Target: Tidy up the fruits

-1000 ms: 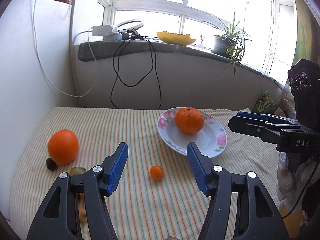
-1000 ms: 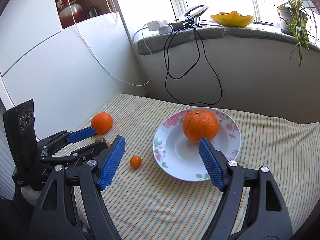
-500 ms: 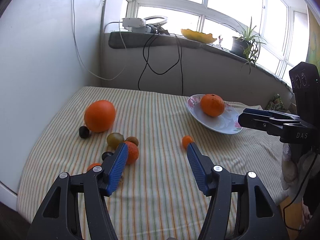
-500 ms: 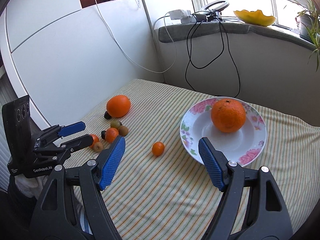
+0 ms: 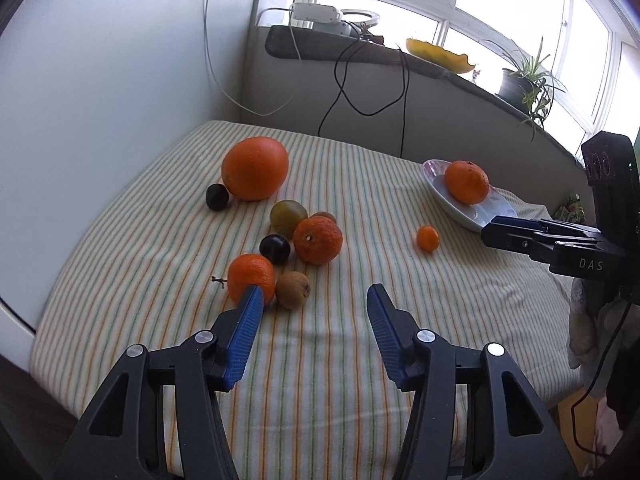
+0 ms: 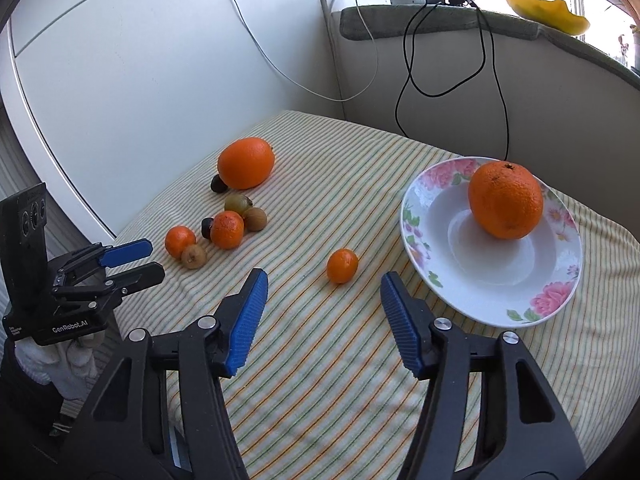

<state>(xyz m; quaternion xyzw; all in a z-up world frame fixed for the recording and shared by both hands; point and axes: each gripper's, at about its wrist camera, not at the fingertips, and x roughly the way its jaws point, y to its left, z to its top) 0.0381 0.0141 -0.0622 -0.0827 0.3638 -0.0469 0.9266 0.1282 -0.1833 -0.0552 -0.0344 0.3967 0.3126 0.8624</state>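
L gripper (image 5: 314,294) held wide open, nothing gripped, over striped cloth (image 5: 320,380); its L pad seen just in front of a mandarin (image 5: 251,276) in the loose fruit cluster. R gripper (image 6: 322,284) also wide open, empty; small mandarin (image 6: 342,266) lies just beyond its tips. Further R: floral plate (image 6: 460,276) w/ one large orange (image 6: 505,200) in it. Second large orange (image 6: 246,163) left loose on cloth, far L.

"DAS" on the right claw (image 5: 496,232); "GenRobot.AI" on the left claw (image 6: 148,258).
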